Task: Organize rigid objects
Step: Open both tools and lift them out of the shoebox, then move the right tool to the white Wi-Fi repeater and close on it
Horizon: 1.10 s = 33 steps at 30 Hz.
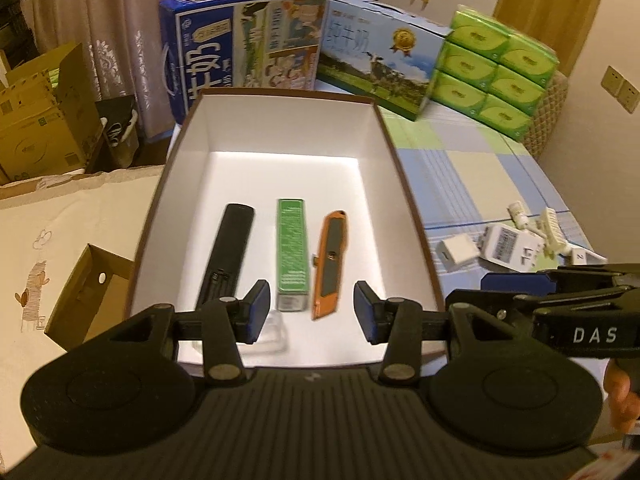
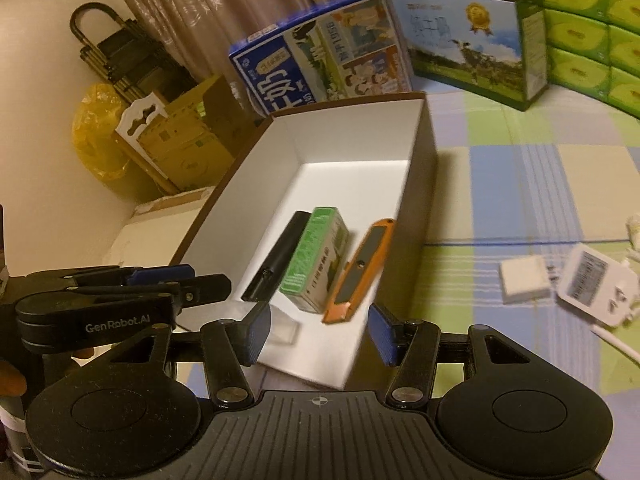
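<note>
An open box point(image 1: 280, 120) with white walls and a brown outside holds a black remote point(image 1: 228, 252), a green carton point(image 1: 293, 256) and an orange utility knife point(image 1: 330, 260), lying side by side. A small clear plastic case point(image 1: 276, 332) lies at the box's near end. My left gripper point(image 1: 312, 314) hovers open above that end with nothing between its pads. The right wrist view shows the same box point(image 2: 352, 136), remote point(image 2: 280, 256), carton point(image 2: 316, 260) and knife point(image 2: 360, 268). My right gripper point(image 2: 320, 332) is open and empty over the near right corner. The two grippers are side by side.
Two white chargers point(image 1: 456, 254) point(image 1: 508, 246) and a white plug lie on the checkered cloth right of the box. Two milk cartons point(image 1: 248, 40) and stacked green tissue packs point(image 1: 500, 72) stand behind. A small brown cardboard tray point(image 1: 88, 292) sits left of the box; cardboard boxes stand beyond.
</note>
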### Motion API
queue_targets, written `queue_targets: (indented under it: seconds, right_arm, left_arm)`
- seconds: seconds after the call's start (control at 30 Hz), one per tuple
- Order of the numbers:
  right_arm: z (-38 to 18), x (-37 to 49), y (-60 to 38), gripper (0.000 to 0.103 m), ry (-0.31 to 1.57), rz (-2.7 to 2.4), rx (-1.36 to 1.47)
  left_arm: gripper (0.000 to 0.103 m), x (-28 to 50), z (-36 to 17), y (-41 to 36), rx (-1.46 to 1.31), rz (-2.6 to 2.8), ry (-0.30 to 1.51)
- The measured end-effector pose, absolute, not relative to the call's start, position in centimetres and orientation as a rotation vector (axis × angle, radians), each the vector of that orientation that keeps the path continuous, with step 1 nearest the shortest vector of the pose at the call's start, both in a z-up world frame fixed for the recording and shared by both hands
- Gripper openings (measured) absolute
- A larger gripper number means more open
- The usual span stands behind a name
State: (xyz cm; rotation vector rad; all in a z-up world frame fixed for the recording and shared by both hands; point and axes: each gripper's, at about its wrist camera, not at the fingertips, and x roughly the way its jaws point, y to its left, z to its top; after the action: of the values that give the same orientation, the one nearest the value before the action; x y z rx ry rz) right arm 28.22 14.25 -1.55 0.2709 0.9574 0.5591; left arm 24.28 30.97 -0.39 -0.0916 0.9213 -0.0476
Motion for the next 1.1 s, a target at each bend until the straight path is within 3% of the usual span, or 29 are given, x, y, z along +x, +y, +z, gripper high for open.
queue_targets:
  seconds: [1.1]
  right_arm:
    - [-2.0,25.0,-3.4,0.051,0.989,0.457,0.318]
  left_arm:
    - [0.041,21.2,-0.9,14.3,-0.087,-0.12,0.966]
